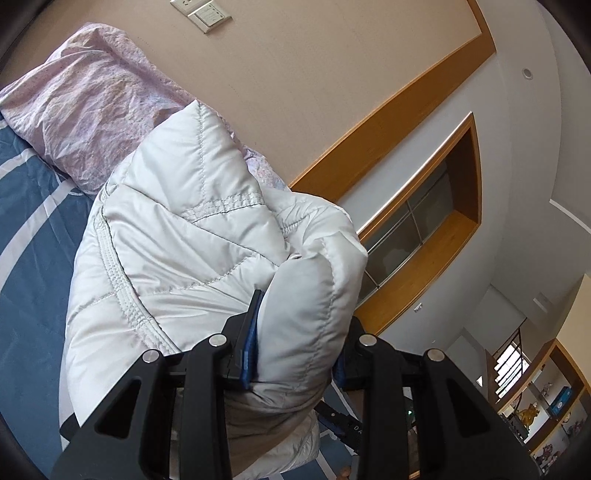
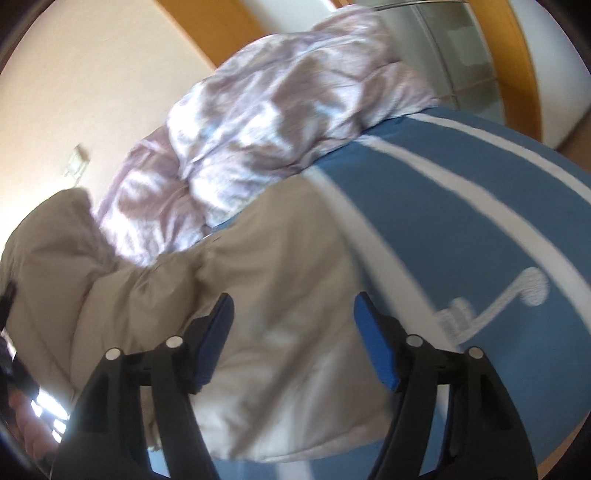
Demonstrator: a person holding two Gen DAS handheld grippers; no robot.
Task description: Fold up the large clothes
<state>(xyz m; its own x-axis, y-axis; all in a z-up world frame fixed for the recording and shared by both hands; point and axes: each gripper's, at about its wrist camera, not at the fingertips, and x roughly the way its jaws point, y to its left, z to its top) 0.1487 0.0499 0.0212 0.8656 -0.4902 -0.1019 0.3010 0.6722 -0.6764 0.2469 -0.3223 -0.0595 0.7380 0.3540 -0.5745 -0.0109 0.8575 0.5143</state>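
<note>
Left wrist view: left gripper (image 1: 295,339) clamped on a thick bunched fold of the white quilted jacket (image 1: 177,236), blue pads pressed into the padding on both sides. Held fold lifted clear of the bed (image 1: 26,206); rest of the garment hanging and trailing down toward the blue, white-striped cover. Crumpled lilac duvet (image 1: 81,110) heaped at the head edge of the bed, against the wall. Wall switch plate (image 1: 201,13) at top, no legible markings. Letters "DA" on a dark part low in frame, remainder cut off

Right wrist view (motion-blurred): right gripper (image 2: 293,343) wide open, nothing between the pads, poised above the jacket (image 2: 280,295), here showing its beige-grey side spread over the bed (image 2: 480,229) near the side edge. Duvet (image 2: 258,122) beyond it. White line motif on the cover, not readable as text

Progress, judged: early to middle. Garment partly gathered, one portion raised for turning over; no flat, squared bundle yet. Left to do: lay the fold down, further folds, smoothing
</note>
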